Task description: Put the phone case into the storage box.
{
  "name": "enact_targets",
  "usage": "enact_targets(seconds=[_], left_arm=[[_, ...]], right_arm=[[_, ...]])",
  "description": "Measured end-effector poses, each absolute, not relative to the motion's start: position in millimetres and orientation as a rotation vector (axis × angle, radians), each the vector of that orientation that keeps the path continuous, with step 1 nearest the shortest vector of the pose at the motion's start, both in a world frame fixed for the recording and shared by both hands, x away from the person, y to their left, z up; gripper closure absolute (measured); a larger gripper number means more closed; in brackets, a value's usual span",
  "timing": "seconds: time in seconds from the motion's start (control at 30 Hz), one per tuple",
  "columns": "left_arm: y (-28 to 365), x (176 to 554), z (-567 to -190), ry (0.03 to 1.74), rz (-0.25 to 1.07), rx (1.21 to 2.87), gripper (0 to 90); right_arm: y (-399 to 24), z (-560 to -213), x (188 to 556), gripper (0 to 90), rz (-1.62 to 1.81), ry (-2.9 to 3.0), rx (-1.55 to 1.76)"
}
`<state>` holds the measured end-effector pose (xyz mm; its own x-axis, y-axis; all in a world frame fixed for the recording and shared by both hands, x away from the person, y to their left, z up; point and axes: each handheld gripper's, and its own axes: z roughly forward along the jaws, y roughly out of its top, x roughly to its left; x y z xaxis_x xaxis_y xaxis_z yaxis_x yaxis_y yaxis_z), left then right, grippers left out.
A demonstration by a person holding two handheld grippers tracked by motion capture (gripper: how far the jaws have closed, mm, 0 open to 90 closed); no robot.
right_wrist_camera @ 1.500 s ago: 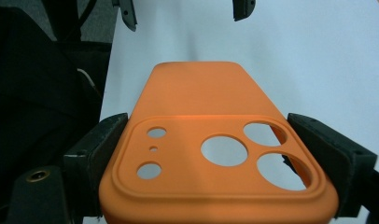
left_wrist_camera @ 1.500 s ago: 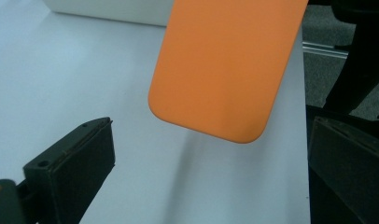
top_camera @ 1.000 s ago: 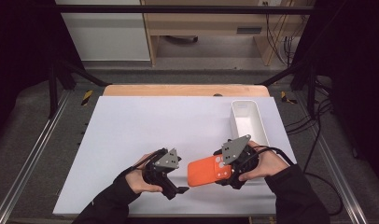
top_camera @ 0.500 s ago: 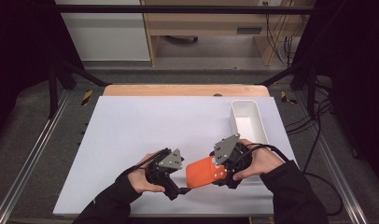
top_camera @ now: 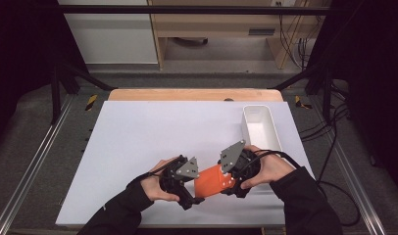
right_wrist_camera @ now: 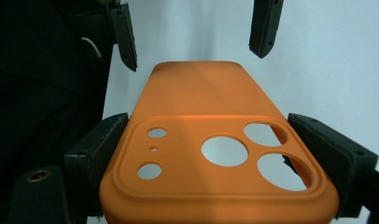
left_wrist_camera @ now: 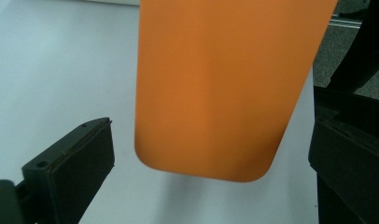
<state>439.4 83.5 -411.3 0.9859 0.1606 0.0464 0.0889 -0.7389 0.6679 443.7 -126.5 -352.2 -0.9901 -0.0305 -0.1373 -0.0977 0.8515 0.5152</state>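
High view: at the left of the near table edge, the left gripper [top_camera: 192,192] is held in the person's left hand [top_camera: 155,186], its jaws turned toward the middle. In the left gripper view its two black jaws are seen spread wide apart, with the rounded end of the orange phone case [left_wrist_camera: 225,88] lying between them but touched by neither pad. The phone case [top_camera: 214,180] is carried just above the white table sheet [top_camera: 153,132], between the two grippers. Further right, the right gripper [top_camera: 226,183] is held in the right hand [top_camera: 270,169]. In the right gripper view its jaws are seen pressed against the two long sides of the phone case [right_wrist_camera: 215,154] at the end with the camera cut-outs, so the case is pinched there. Beyond the right hand, a white rectangular bin [top_camera: 274,133] is set near the right edge of the table.
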Motion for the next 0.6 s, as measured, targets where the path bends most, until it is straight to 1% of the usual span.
enact_targets(seconds=[0.27,0.6], left_arm=[[75,442,-414,0.163,0.127,2.458,0.0],[67,443,-413,0.156,0.143,2.478,0.0]], right_arm=[[-122,-356,445,16.1,0.797,2.920,-0.100],[-117,-355,445,16.1,0.787,2.921,-0.107]])
